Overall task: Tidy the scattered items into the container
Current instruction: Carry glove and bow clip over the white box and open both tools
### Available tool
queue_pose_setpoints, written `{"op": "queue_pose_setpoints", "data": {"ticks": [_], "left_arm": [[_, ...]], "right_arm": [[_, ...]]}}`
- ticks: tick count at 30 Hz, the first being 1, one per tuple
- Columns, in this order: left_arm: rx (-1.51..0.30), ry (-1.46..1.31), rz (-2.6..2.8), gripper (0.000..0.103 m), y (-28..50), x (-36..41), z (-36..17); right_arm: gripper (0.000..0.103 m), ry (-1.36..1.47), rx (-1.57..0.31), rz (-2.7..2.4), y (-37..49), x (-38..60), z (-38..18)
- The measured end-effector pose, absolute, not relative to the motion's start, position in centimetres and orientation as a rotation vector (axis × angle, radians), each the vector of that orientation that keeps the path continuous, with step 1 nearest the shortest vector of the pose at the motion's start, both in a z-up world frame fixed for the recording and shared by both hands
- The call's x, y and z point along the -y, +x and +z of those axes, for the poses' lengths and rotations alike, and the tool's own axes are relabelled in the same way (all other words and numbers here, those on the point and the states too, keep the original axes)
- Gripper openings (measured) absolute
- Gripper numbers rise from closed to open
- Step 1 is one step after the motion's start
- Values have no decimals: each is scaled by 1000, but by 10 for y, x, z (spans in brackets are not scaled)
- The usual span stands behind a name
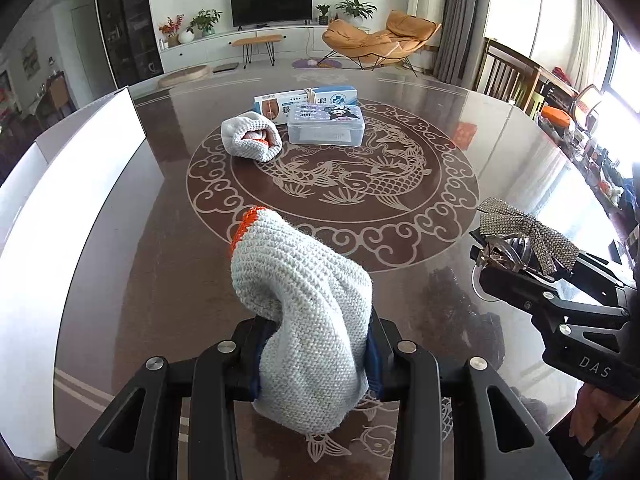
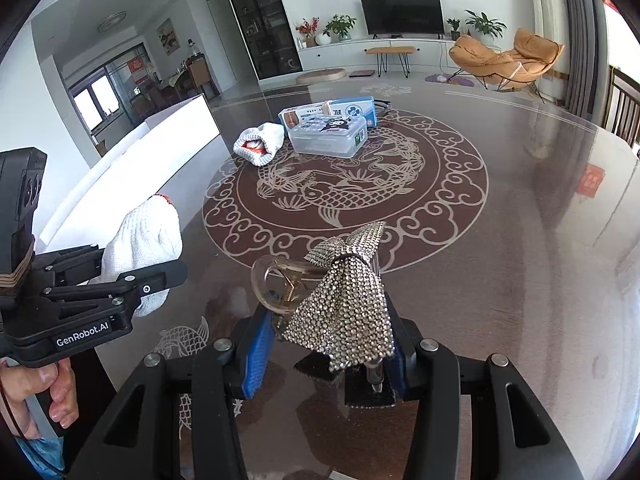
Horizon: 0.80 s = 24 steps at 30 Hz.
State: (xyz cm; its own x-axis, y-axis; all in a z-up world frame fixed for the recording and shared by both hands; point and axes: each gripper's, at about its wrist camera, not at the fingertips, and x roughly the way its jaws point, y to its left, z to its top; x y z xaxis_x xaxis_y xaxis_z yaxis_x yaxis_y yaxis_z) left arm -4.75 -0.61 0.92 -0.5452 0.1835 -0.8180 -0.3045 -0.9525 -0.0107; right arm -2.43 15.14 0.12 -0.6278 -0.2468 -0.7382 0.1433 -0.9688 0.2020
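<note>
We hold a knit glove (image 1: pixel 304 320) pinched in the left gripper (image 1: pixel 314 356), raised over the table (image 1: pixel 500 152). Our right gripper (image 2: pixel 326 352) clamps a rhinestone bow clip (image 2: pixel 344 296). Far across the table a second glove (image 1: pixel 250 136) lies just beside a clear case (image 1: pixel 326 124) and two boxes (image 1: pixel 304 100). The white container (image 1: pixel 72 168) stands at the table's left edge.
</note>
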Motion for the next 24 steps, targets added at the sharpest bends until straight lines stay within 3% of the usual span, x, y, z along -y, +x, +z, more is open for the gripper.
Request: {"op": "queue_pose_setpoints", "data": {"ticks": [24], "left_arm": [[-220, -1264, 2718, 39, -38, 82, 32]], "right_arm": [[48, 1206, 53, -2560, -29, -61, 17]]}}
